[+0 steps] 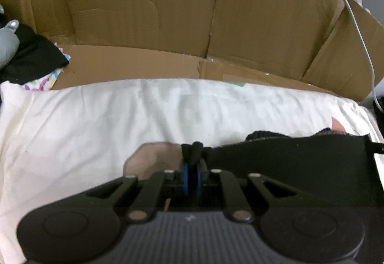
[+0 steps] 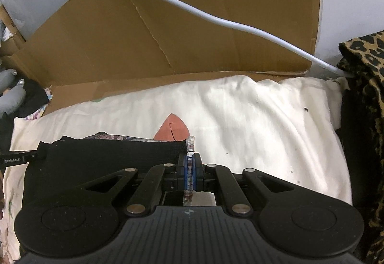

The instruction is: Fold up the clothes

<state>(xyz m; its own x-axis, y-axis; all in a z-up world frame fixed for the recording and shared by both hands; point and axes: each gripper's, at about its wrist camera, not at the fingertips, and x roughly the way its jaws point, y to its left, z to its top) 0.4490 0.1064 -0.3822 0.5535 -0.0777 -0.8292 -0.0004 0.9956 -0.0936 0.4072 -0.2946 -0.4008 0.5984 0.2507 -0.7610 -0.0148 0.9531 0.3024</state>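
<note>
A black garment is stretched between my two grippers above a white sheet. My left gripper is shut on the garment's left corner, and a fold of black cloth bulges out past the blue pads. In the right wrist view the garment runs off to the left. There my right gripper is shut on its right edge, with a patterned strip of the cloth pinched between the pads. One of the left gripper's fingers shows at the far left of that view.
Brown cardboard walls stand behind the sheet. A white cable hangs across them. A pile of black and coloured clothes lies at the left. Leopard-print fabric lies at the right. An orange patch marks the sheet.
</note>
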